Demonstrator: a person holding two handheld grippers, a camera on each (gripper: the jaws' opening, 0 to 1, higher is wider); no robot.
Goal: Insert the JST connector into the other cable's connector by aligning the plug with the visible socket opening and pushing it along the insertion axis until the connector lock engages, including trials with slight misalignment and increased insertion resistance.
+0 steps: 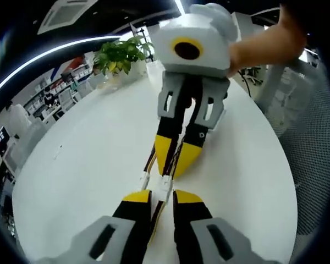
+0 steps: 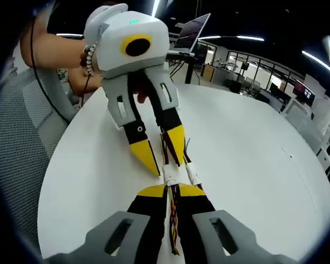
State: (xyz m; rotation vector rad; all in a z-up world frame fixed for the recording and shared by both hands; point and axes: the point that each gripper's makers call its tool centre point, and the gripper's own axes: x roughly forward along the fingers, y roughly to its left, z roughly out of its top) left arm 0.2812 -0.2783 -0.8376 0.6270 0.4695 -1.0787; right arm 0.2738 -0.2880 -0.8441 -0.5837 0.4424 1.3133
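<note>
Looking along the left gripper [image 1: 157,197], its two yellow-tipped jaws are clamped on a cable with a white JST connector [image 1: 165,186] poking out just past the tips. Facing it nose to nose is the right gripper [image 1: 177,160], jaws pinched on its own bundle of wires. In the right gripper view it's the same deal flipped: right gripper [image 2: 173,191] at the bottom squeezing a striped wire bundle [image 2: 174,225], left gripper [image 2: 166,157] coming down from above, and the two white connector pieces [image 2: 171,175] sit right between the tips, touching or very nearly. Can't tell if they're actually seated or locked, too small.

Room-wise, plenty of it. The white round table [image 1: 77,176] is bare all around the meeting point, and the connectors hang near the middle, well away from the curved edge. A second white plug on a short lead [image 2: 192,175] sits just beside the main pair.

A mesh chair back [image 2: 16,159] sits just off the table edge on the person's side, and a hand [image 1: 267,41] grips the opposite tool's body. Past the far edge there's a potted green plant [image 1: 121,55], an open laptop [image 2: 191,32], desks, and strip lights on a dark ceiling.
</note>
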